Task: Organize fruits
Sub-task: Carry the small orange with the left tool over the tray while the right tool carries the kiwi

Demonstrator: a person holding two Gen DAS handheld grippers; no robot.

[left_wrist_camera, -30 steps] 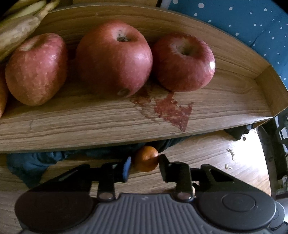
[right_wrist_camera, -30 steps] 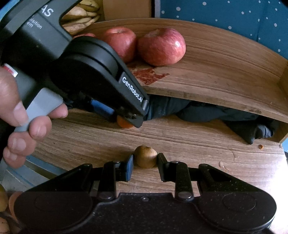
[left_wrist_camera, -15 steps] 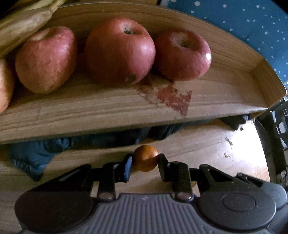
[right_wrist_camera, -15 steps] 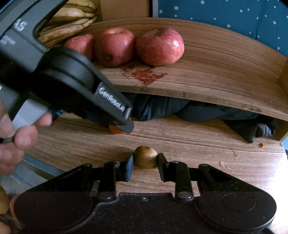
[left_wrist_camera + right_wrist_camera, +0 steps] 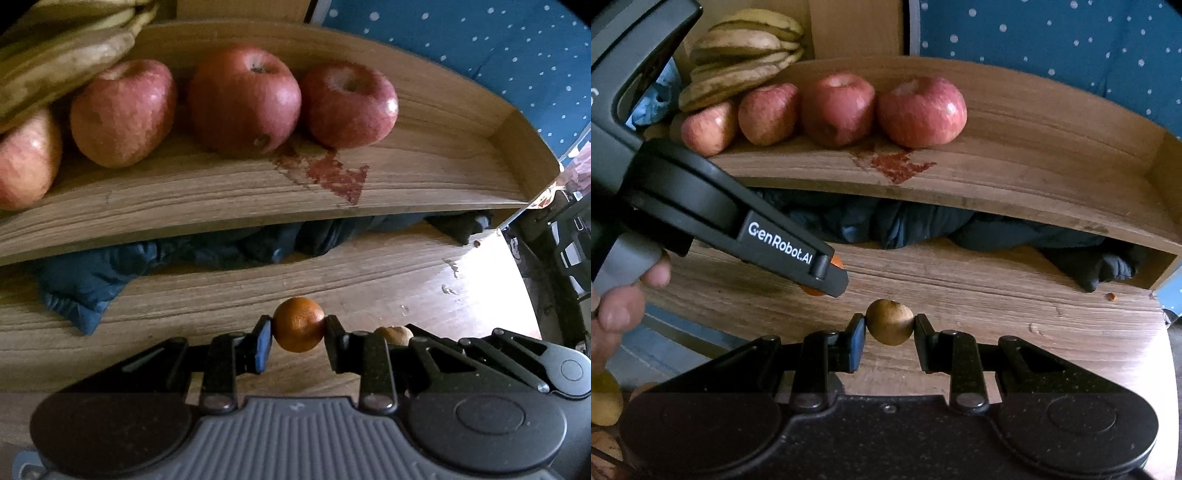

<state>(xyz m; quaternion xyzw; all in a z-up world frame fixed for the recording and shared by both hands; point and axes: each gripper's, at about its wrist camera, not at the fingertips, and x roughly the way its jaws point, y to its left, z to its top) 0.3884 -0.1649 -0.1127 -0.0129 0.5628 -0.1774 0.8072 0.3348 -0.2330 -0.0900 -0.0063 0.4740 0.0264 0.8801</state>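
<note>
My left gripper (image 5: 298, 326) is shut on a small orange (image 5: 298, 324) above the lower wooden table. From the right wrist view the left gripper (image 5: 827, 275) comes in from the left, the orange (image 5: 836, 263) peeking out behind its tip. My right gripper (image 5: 889, 324) is shut on a small brown round fruit (image 5: 889, 321), just right of the left one; that fruit also shows in the left wrist view (image 5: 394, 334). Several red apples (image 5: 243, 99) (image 5: 921, 110) sit in a row on the raised wooden shelf (image 5: 424, 184), beside brown-spotted bananas (image 5: 738, 70).
Dark blue cloth (image 5: 92, 277) is stuffed under the shelf (image 5: 1052, 166) and spills onto the table (image 5: 997, 295). A red stain (image 5: 332, 173) marks the shelf. A blue dotted fabric (image 5: 1071, 44) hangs behind. Yellowish fruit (image 5: 602, 402) lies at lower left. The table's right edge is bright.
My left gripper has pulled back from the shelf with the orange, so the apples look smaller and further. My right gripper with the brown fruit has stayed nearly still.
</note>
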